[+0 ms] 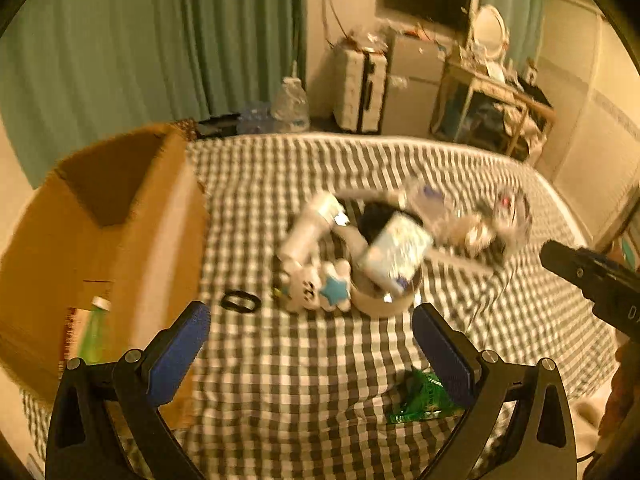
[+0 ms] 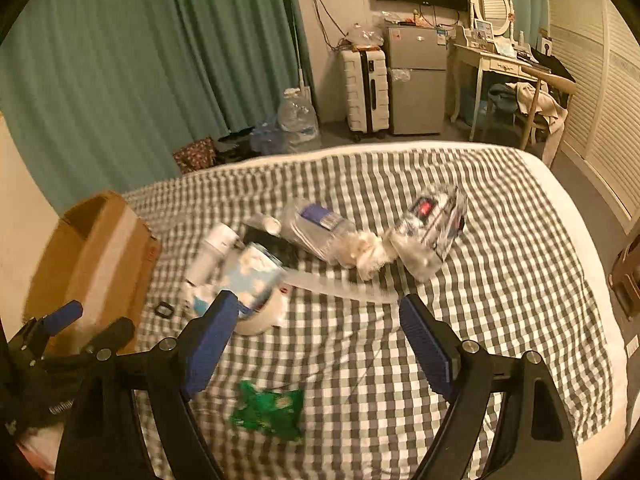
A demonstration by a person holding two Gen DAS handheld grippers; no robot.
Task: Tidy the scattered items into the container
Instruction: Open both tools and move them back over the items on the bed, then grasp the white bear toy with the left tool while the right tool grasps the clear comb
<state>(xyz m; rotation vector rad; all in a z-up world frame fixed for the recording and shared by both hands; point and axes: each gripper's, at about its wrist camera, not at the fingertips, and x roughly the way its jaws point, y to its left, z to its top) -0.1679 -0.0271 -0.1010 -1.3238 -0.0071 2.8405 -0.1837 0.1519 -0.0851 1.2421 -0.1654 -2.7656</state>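
Cardboard box point(image 1: 132, 216) sits at the bed's left edge, about 9 o'clock from the clutter, top open so items can be dropped in; a green bottle point(image 1: 93, 336) already stands inside. Left hand-held gripper point(image 1: 311, 344) hangs over the checked bed point(image 1: 304, 380), jaws spread wide with nothing between them, aimed toward the pile at 12 o'clock. Small black ring point(image 1: 240, 301) lies just right of the box. The heap comes next: white plush toy point(image 1: 316, 286), tape roll point(image 1: 382, 300) with a blue-white packet point(image 1: 396, 252) leaning on it, white tube point(image 1: 310, 224). Green wrapper point(image 2: 268, 410) lies alone at 6 o'clock, between the right hand-held gripper point(image 2: 316, 324) fingers in view but below them; those jaws are apart and empty. Clear plastic packs point(image 2: 430, 232) lie at 2 o'clock. Likely both are approaching to pick.
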